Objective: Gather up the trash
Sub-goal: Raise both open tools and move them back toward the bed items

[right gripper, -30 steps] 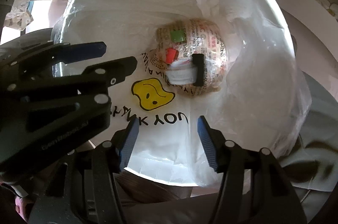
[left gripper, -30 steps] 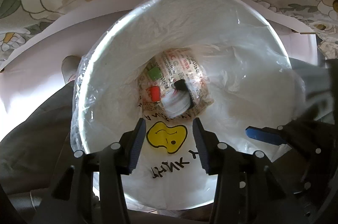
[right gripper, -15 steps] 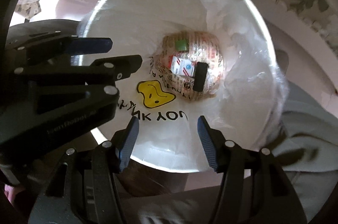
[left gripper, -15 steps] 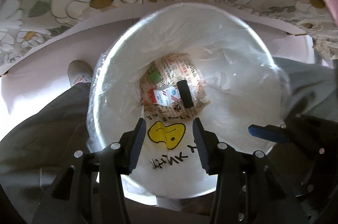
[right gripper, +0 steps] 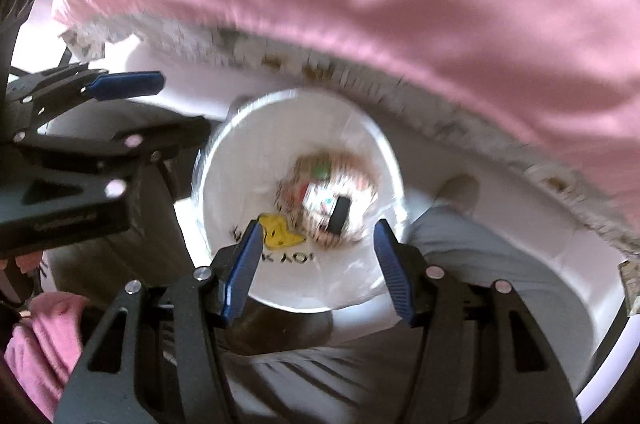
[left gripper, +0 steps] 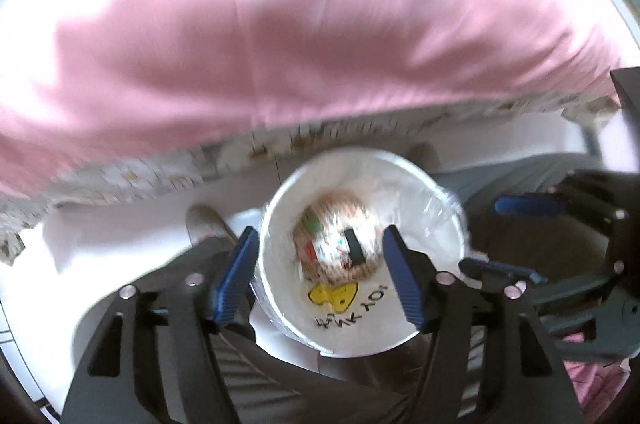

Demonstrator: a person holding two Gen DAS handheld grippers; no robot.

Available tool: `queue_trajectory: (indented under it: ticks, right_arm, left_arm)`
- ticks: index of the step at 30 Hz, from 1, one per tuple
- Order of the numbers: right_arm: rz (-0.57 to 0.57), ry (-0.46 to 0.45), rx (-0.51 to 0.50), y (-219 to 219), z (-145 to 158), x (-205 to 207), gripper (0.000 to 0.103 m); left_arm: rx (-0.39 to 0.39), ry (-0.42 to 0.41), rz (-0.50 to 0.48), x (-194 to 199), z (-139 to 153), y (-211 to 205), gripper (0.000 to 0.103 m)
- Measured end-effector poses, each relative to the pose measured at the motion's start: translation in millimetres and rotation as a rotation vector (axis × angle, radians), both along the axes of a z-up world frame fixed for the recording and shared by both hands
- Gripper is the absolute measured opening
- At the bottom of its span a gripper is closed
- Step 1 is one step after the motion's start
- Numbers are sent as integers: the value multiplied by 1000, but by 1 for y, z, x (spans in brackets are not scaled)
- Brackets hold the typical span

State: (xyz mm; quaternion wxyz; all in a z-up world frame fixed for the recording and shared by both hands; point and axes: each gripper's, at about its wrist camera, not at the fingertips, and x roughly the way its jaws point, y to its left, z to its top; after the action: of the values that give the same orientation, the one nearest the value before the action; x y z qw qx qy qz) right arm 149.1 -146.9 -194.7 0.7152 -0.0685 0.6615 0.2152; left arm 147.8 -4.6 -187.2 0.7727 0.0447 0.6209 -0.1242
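A white trash bin lined with a clear plastic bag printed with a yellow smiley stands on the floor below both grippers. Trash lies at its bottom: crumpled printed paper, a small carton and a black piece. The bin also shows in the right wrist view with the carton and black piece. My left gripper is open and empty above the bin. My right gripper is open and empty above it too, and shows in the left wrist view.
A pink cover over a floral bedsheet edge fills the upper view. The white floor surrounds the bin. The person's grey trouser legs and a shoe stand beside the bin.
Both grippers have risen far from the bin, which now looks much smaller. The pink cover has come into view. Both jaws stand wider open. The carton now lies in the bin.
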Motion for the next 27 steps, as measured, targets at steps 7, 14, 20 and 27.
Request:
queue_trajectory:
  ticks: [7, 14, 20, 27]
  right_arm:
    - [-59, -136, 48, -26, 63, 11, 69]
    - [-88, -262, 65, -41, 121, 21, 72]
    - [-111, -358, 78, -50, 162, 33, 72]
    - [-150, -464, 94, -62, 198, 54, 72]
  left_arm:
    - [5, -148, -17, 8, 67, -6, 84]
    - [8, -258, 25, 25, 118, 5, 89]
    - [-22, -319, 76, 48, 157, 17, 90]
    - [-29, -370, 92, 76, 186, 23, 90]
